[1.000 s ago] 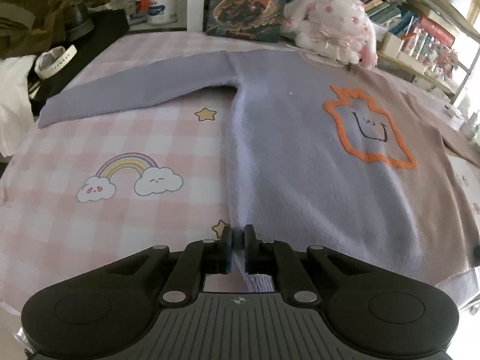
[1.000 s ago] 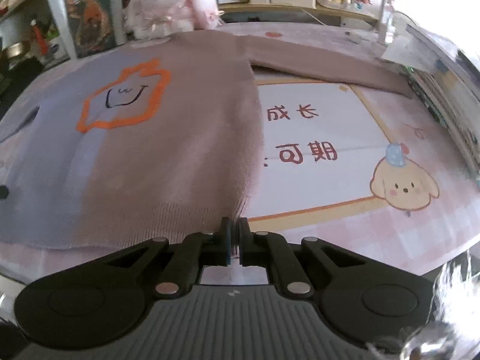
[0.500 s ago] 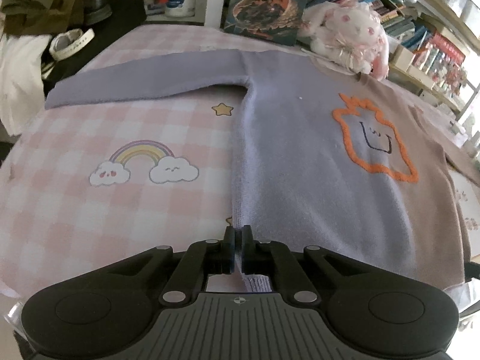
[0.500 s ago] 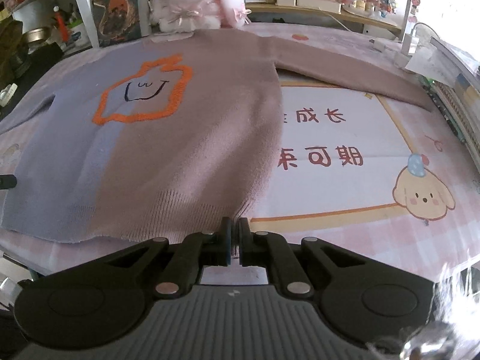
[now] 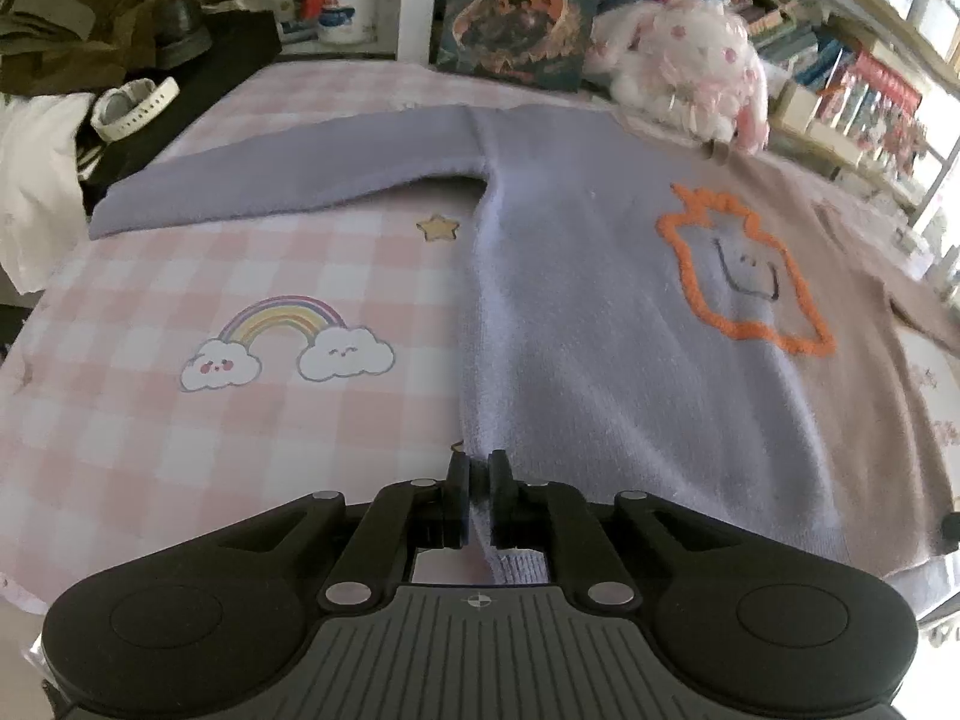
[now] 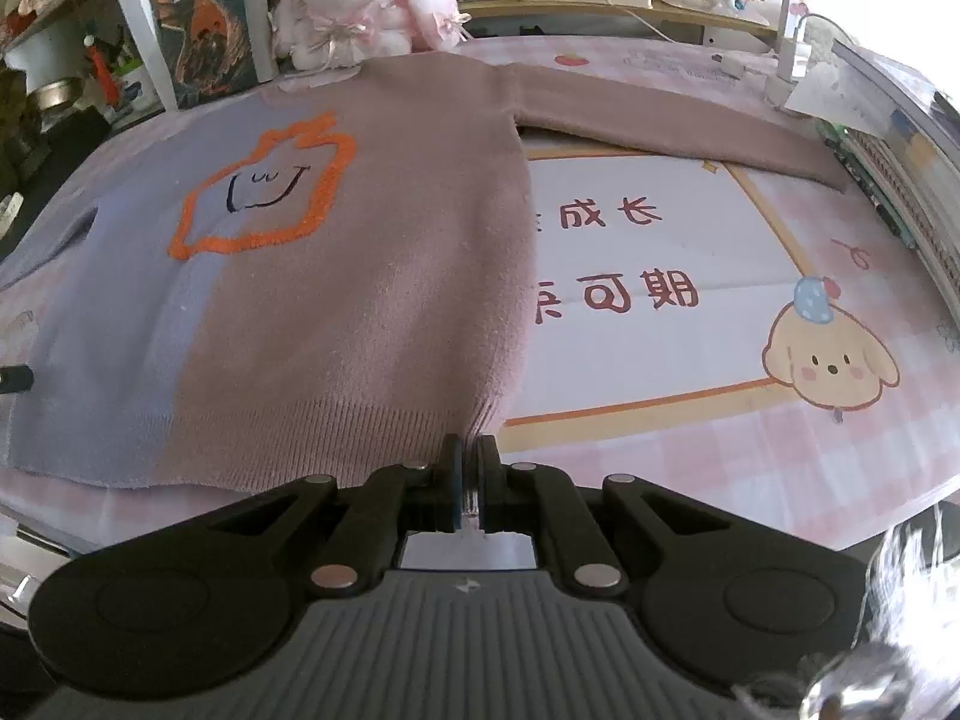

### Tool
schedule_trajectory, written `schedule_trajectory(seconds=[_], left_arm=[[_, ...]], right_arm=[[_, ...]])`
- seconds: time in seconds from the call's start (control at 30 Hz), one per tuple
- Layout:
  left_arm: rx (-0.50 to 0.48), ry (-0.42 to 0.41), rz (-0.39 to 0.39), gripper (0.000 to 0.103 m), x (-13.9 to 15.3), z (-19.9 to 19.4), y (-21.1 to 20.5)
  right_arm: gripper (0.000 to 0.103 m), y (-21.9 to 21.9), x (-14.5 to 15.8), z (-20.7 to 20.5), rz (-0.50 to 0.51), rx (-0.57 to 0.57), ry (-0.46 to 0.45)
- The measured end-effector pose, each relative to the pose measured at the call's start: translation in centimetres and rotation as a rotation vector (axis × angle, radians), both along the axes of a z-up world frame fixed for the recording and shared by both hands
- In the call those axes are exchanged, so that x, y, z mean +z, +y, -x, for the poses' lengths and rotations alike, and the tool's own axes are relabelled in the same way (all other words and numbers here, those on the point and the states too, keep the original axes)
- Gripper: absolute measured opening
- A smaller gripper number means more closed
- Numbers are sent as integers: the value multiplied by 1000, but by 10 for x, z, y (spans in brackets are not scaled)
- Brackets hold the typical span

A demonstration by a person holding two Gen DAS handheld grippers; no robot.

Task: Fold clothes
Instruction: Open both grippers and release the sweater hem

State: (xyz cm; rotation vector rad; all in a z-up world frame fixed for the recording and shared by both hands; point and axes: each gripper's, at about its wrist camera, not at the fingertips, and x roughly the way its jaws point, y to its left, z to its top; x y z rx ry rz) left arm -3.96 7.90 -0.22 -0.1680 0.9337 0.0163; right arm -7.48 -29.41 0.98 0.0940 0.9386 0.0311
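A knit sweater (image 5: 600, 312), lilac on one half and dusty pink on the other (image 6: 384, 276), lies face up on the pink checked table cover with both sleeves spread out. An orange outlined figure (image 5: 738, 276) marks its chest. My left gripper (image 5: 478, 474) is shut on the lilac bottom corner of the hem, which is lifted slightly. My right gripper (image 6: 470, 462) is shut on the pink bottom corner of the hem. The lilac sleeve (image 5: 288, 186) reaches left, the pink sleeve (image 6: 672, 126) reaches right.
A pink-and-white plush rabbit (image 5: 684, 66) and a poster (image 5: 516, 6) stand at the table's far edge by the collar. Dark clothes, a white watch (image 5: 132, 108) and jars crowd the far left. Shelves of books (image 6: 912, 180) line the right side.
Both grippers, still clamped on the hem corners, have risen and moved forward a little, so the hem lifts and the side edges bunch slightly. The sweater's body stays flat.
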Motion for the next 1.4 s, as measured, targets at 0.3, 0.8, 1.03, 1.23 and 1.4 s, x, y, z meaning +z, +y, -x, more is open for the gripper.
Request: schedule_trajectory(seconds=[0.3, 0.8, 1.03, 1.23, 1.4], left_arm=[[93, -113, -19, 82, 37, 22, -17], [58, -55, -63, 84, 33, 41, -44], [-28, -58, -65, 84, 27, 37, -20], [-105, -101, -67, 84, 27, 31, 35], [-82, -113, -14, 84, 19, 14, 94]], right_arm=[[76, 0, 33, 8, 79, -62, -139], [90, 17, 22, 2, 89, 113, -123], [90, 40, 22, 7, 105, 66, -112], [90, 99, 21, 24, 119, -4, -117], [90, 148, 18, 37, 152, -59, -123]])
